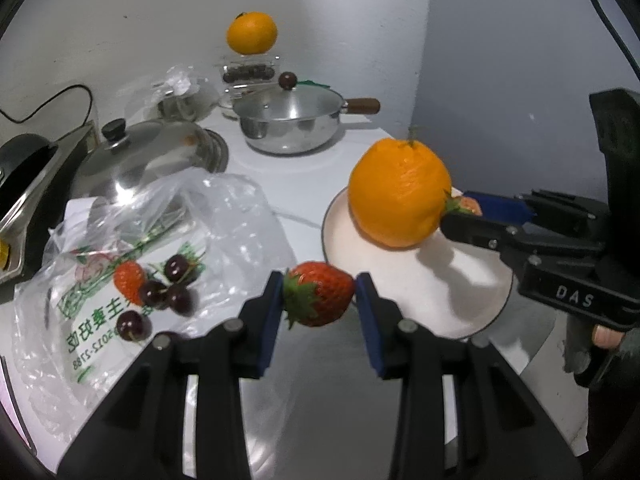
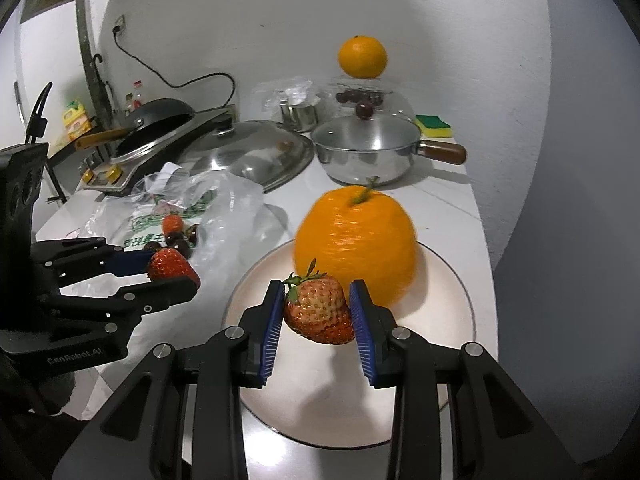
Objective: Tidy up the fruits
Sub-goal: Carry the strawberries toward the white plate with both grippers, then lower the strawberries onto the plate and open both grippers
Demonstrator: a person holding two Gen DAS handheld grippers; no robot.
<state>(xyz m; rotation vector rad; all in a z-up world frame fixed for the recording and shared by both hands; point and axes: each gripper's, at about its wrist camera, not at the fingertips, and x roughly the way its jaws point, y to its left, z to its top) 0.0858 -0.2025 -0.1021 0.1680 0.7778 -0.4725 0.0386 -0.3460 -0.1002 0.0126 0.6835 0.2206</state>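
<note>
- Plastic bag (image 1: 132, 248) on the bench, with cherries (image 1: 168, 292) and one strawberry left
- Left gripper (image 1: 319, 296) fingers clenched on a soft red strawberry (image 1: 320, 298), sides pinched; bruises easily
- Right gripper (image 2: 318, 312) grasping a paler strawberry (image 2: 320, 312) over the plate (image 2: 452, 320), beside the orange (image 2: 356, 240)

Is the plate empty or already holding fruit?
Holding fruit: one orange sits on the plate; both strawberries remain in the claws.

I am working in a home kitchen: a white countertop (image 2: 452, 196) carries a steel saucepan with a wooden handle (image 2: 368, 152), a domed steel lid (image 2: 248, 152), a black wok on a cooker (image 2: 156, 120) far left, and a yellow-green sponge (image 2: 434, 125) far right.
</note>
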